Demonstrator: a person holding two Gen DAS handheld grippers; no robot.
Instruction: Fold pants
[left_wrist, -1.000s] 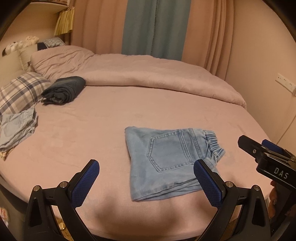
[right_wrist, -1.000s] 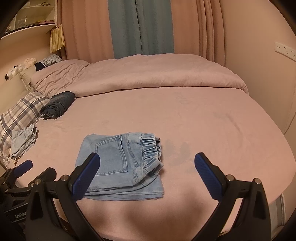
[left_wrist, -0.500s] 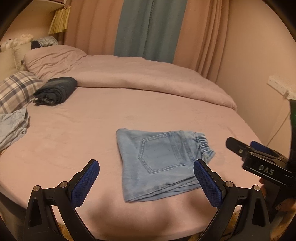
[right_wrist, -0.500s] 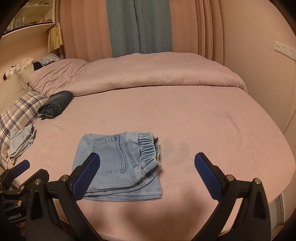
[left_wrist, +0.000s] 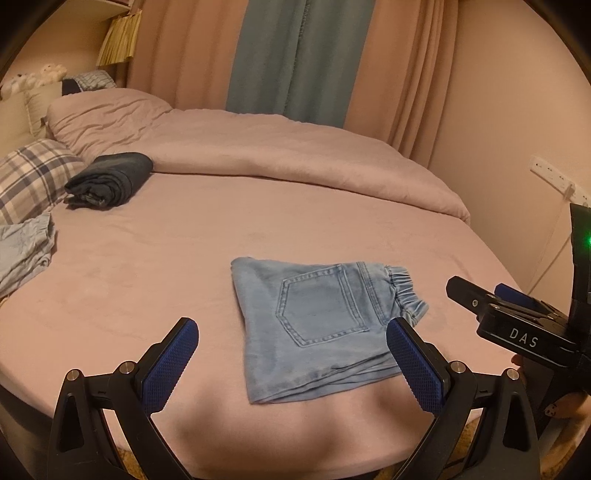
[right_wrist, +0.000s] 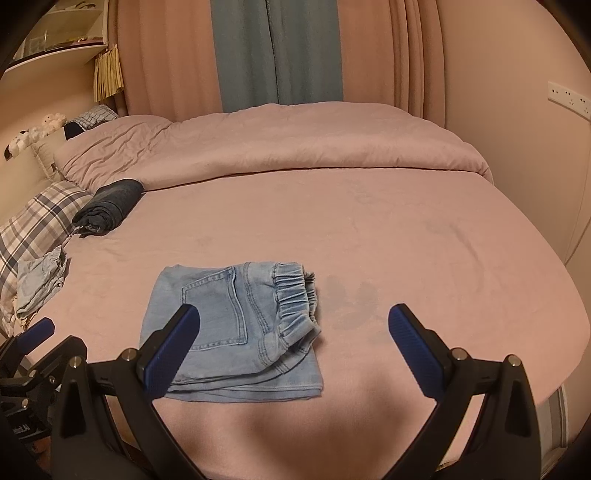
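Note:
Light blue denim pants (left_wrist: 317, 325) lie folded into a compact rectangle near the front edge of the pink bed (left_wrist: 184, 251), back pocket up, elastic waistband to the right. They also show in the right wrist view (right_wrist: 236, 325). My left gripper (left_wrist: 291, 365) is open and empty, held above the bed's front edge just in front of the pants. My right gripper (right_wrist: 293, 350) is open and empty, just in front and right of the pants. The right gripper's body shows at the right of the left wrist view (left_wrist: 517, 325).
A rolled dark blue garment (left_wrist: 110, 181) lies at the back left by a plaid pillow (left_wrist: 29, 177). A crumpled light blue garment (left_wrist: 22, 251) lies at the left edge. A bunched pink duvet (left_wrist: 277, 151) covers the far side. Curtains and a wall stand behind.
Both grippers have drawn back slightly from the bed and shifted; the left view has swung a little leftward. The pants have not moved. Both grippers stayed open.

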